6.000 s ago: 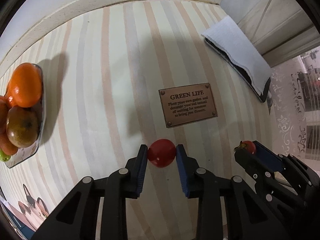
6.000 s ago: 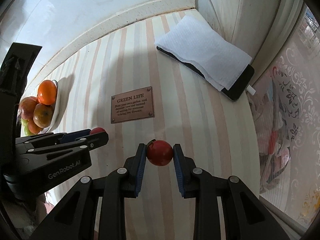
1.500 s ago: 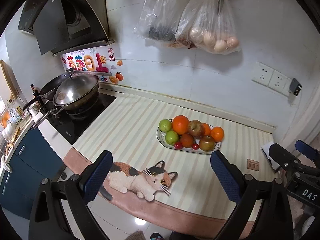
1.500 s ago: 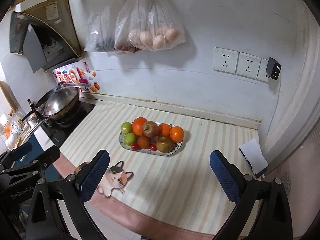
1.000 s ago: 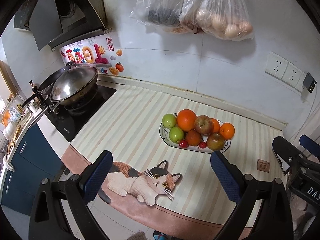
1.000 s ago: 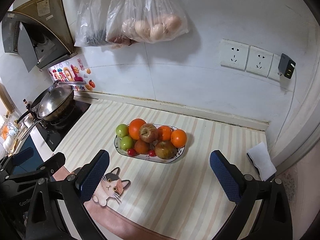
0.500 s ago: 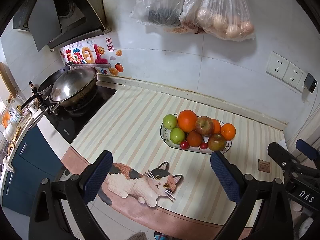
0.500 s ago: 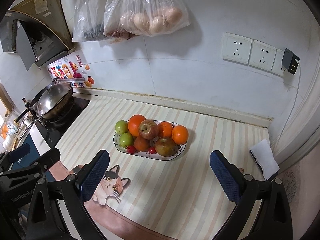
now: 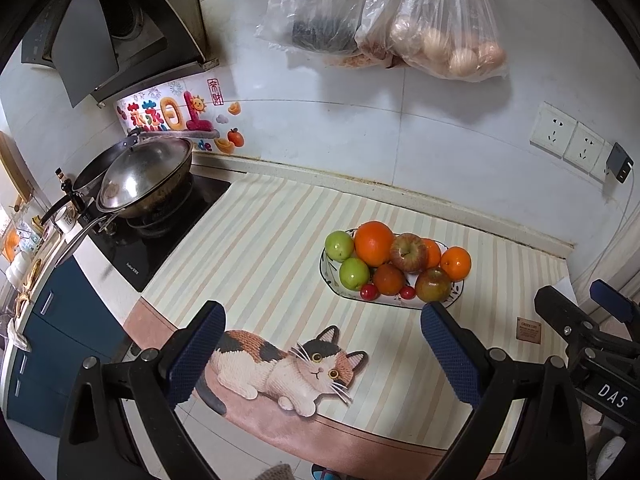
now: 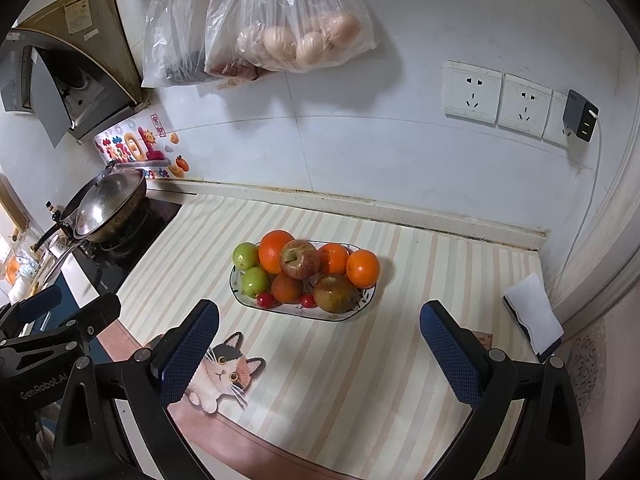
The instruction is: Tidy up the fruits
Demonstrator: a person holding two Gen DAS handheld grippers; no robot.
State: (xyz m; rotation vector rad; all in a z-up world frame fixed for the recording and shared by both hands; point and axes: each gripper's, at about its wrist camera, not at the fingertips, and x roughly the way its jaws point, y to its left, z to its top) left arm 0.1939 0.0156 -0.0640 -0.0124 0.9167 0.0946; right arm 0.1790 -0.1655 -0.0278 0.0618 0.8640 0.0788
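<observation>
Both grippers, left gripper [image 9: 322,354] and right gripper [image 10: 319,350], spread wide, empty, well back from the plate [image 10: 362,307]. Risk: cherry tomatoes [image 10: 265,300] at plate's near rim rolling off if nudged.

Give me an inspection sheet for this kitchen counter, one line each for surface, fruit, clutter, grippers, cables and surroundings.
Surface: striped mat with a cat print covers the counter.
Job's things: fruit plate piled with oranges, apples, green fruits and two small red tomatoes; no loose fruit seen.
Clutter: phone under white paper at the far right edge.
Grippers: left gripper and right gripper both empty, jaws wide open.
Cables: white cable hangs from the wall charger.
Surroundings: wok on the stove, hanging bags.
</observation>
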